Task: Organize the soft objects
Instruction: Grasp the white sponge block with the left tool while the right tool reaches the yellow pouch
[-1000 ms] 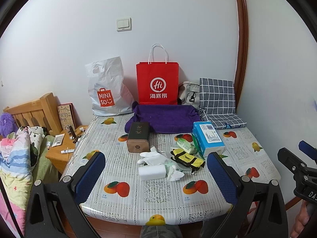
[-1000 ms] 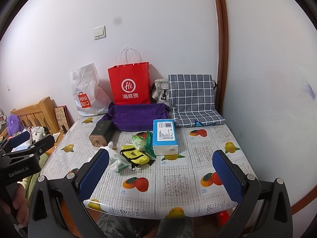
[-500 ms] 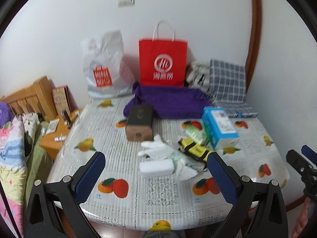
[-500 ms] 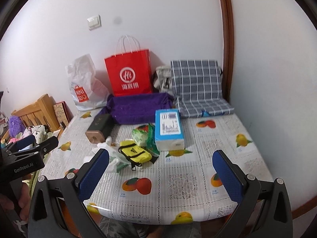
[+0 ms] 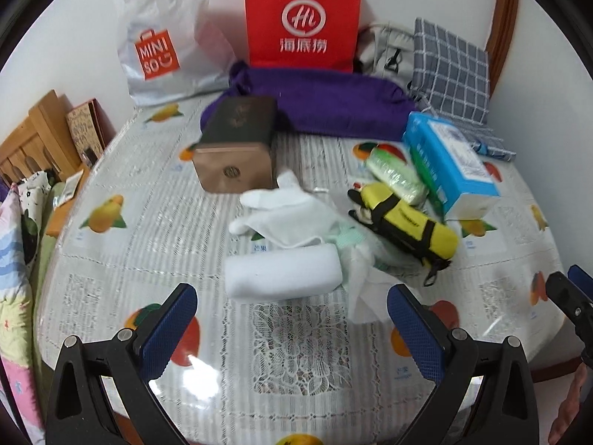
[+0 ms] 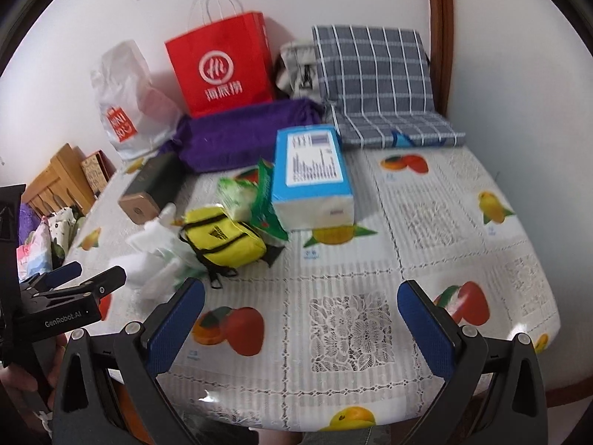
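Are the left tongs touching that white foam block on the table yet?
Apart. The left wrist view shows the left tongs open, with bare tablecloth between their blue tips and the white foam block.

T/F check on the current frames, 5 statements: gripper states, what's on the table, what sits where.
1. Both the left gripper and right gripper are open and hold nothing. True.
2. The white foam block lies nearest the left gripper. True.
3. The yellow pouch sits on top of the blue tissue box. False: it lies on the tablecloth, left of the box.
4. The red paper bag lies flat on the table. False: it stands upright against the wall.
5. The purple cloth lies in front of the red bag. True.
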